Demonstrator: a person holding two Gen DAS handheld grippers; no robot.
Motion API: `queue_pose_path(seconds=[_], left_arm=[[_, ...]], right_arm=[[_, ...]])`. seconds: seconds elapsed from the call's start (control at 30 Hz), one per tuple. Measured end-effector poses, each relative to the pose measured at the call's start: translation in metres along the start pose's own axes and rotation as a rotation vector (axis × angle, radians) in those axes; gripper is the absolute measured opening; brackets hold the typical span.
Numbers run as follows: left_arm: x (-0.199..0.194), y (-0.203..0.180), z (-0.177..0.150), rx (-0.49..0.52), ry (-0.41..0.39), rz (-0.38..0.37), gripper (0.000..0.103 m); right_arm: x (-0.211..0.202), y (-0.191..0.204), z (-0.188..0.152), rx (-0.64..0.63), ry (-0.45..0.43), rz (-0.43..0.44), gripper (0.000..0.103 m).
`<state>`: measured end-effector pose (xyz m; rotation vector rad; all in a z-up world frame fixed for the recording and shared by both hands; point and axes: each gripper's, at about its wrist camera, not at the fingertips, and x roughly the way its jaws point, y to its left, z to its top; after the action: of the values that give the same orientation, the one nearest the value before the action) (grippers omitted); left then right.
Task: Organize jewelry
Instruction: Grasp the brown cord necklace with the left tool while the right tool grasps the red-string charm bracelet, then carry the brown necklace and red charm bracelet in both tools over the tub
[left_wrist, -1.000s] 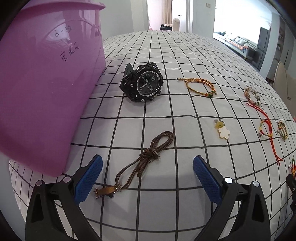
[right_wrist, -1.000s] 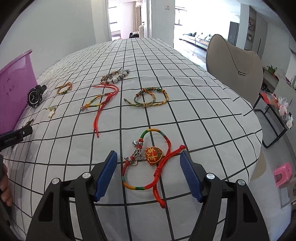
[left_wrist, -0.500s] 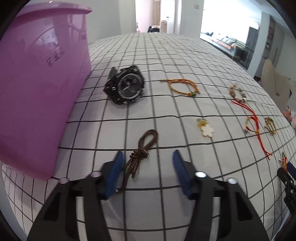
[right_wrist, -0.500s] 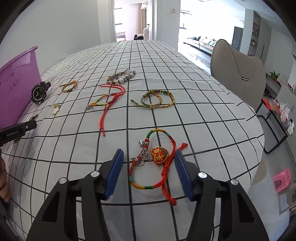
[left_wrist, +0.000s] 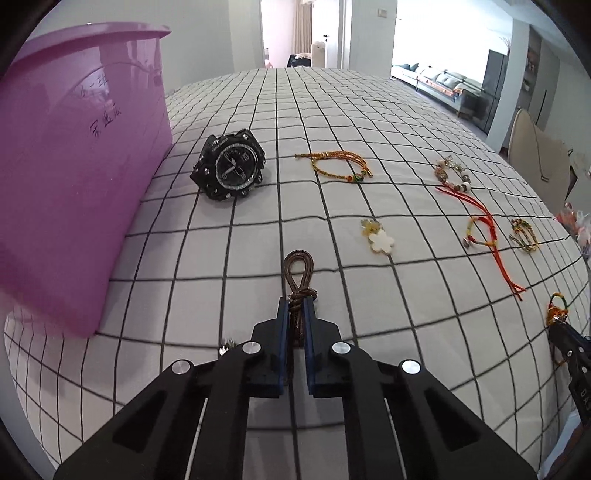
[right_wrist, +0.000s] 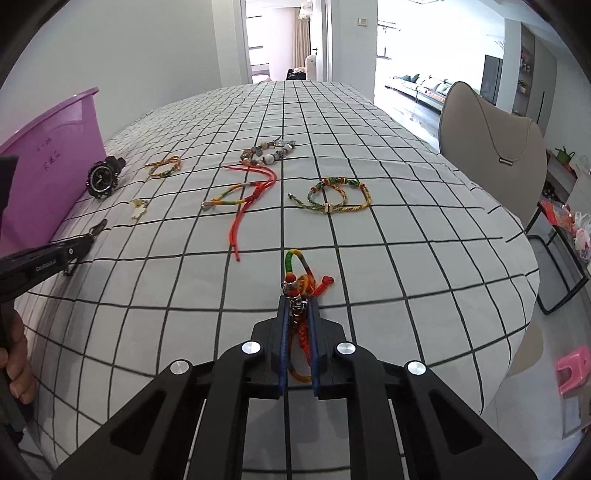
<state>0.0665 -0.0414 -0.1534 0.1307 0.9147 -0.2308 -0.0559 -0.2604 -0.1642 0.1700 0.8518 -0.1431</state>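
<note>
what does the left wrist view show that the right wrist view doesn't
Only the left wrist view: the left tongs seen from behind, shut on the brown cord bracelet, plus a close look at the writing on the purple bin.

Only the right wrist view: the right tongs closing on the red charm bracelet, the beige chair, a pink stool and a hand.

Both: the black watch, orange braided bracelet, flower charm, beaded bracelet and checked tablecloth.
</note>
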Motion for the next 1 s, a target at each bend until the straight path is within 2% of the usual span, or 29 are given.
queue_pose_path(seconds=[0.4,0.6,0.8,1.0], left_arm=[[-0.043,-0.039,-0.02,-0.016,0.056,-0.05,0.008],[-0.092,-0.053,-0.01,-0.069,0.049,-0.047,0.008],[-0.141,-0.051,0.01,-0.129,0.018,-0.004,0.008],[-0.188,-0.034,0.032,-0.195,-0.036,0.064,0.008]], right_arm=[[-0.043,-0.015,0.007,0.023,0.004,0.106,0.009],[-0.077,-0.02,0.027,-0.023,0.009,0.156,0.009],[-0.104,-0.019,0.053,-0.074,0.019,0.229,0.009],[-0.127,-0.003,0.087,-0.139,-0.004,0.311,0.009]])
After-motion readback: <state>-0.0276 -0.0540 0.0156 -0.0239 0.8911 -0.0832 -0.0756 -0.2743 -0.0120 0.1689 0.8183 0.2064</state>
